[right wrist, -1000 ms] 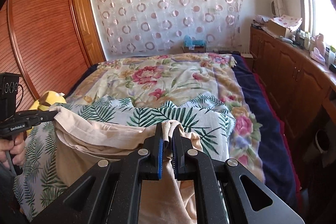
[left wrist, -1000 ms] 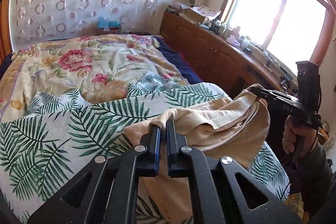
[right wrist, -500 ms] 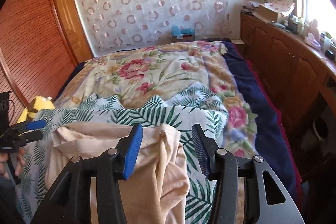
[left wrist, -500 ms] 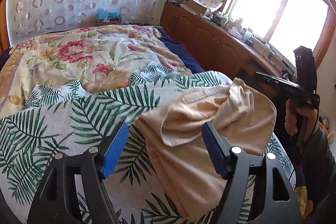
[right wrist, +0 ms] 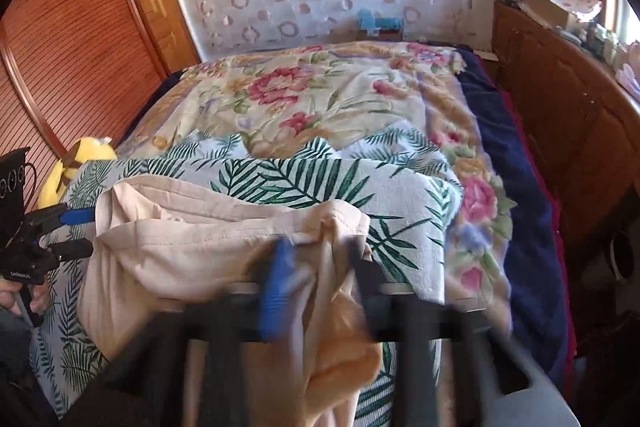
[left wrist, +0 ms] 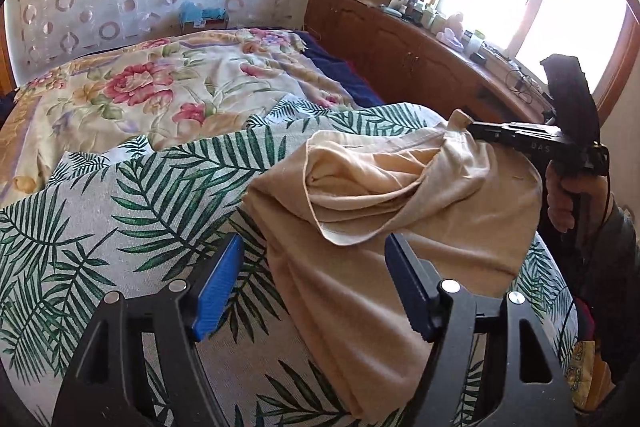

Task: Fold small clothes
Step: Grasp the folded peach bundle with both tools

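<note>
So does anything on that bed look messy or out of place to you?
The beige garment lies rumpled rather than flat on the palm-leaf sheet, one edge flipped over itself, its lower part hanging off the bed's edge. The left claw is open, holding nothing. The right claw's view is too blurred to judge.

Beige garment (left wrist: 400, 227) — rumpled, on palm-print bedcover (left wrist: 120, 227)

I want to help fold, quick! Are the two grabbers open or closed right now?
Left gripper: open, holding nothing.
Right gripper: blurred, fingers either side of the beige garment; cannot tell whether it grips.
</note>
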A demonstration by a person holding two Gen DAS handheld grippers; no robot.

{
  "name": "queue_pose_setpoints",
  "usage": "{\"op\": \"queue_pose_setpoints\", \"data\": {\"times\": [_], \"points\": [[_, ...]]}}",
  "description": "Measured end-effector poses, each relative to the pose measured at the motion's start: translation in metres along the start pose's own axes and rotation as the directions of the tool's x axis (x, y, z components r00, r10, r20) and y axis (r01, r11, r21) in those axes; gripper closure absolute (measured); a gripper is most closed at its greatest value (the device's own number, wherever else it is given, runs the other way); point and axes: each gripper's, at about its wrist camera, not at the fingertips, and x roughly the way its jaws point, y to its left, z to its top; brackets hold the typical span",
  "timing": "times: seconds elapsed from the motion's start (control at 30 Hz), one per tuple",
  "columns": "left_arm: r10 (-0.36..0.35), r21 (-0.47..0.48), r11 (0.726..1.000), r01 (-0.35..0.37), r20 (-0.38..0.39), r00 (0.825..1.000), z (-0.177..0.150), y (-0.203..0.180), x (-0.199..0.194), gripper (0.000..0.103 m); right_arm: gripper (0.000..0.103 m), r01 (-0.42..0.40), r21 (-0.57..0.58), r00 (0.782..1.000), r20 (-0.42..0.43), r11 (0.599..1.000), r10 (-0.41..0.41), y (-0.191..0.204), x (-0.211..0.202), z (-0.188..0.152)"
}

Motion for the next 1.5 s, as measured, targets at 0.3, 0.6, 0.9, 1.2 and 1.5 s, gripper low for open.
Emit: {"op": "queue_pose_setpoints", "data": {"times": [0.3, 0.6, 0.9, 1.2, 1.5], "points": [[0.199, -0.11, 0.976, -0.189, 0.084, 0.976, 0.014, 0.027, -0.003, 0.029, 0.102, 0.199, 0.112, 0.968, 0.134, 0.974, -0.213, -0.022, -0.017, 0.002], [0.065, -0.091, 0.994, -0.064, 0.004, 0.998, -0.001, 0.018, 0.014, 0.029, 0.056, 0.168, 0.145, 0.981, 0.073, 0.975, -0.18, -0.024, -0.024, -0.007], [0.024, -0.097, 0.995, -0.027, -0.036, 0.999, -0.013, 0.008, 0.021, 0.044, 0.031, 0.069, 0.148, 0.997, 0.008, 0.987, -0.07, -0.032, -0.037, -0.032], [-0.058, -0.141, 0.989, 0.051, -0.046, 0.997, -0.021, 0.003, 0.019, 0.076, 0.043, 0.017, 0.163, 0.999, -0.049, 0.986, -0.009, -0.037, -0.016, -0.021], [-0.135, -0.134, 0.981, 0.141, 0.052, 0.989, -0.015, -0.006, -0.017, 0.094, 0.088, -0.009, 0.053, 0.999, 0.031, 0.999, 0.007, -0.024, -0.025, -0.016]]}}
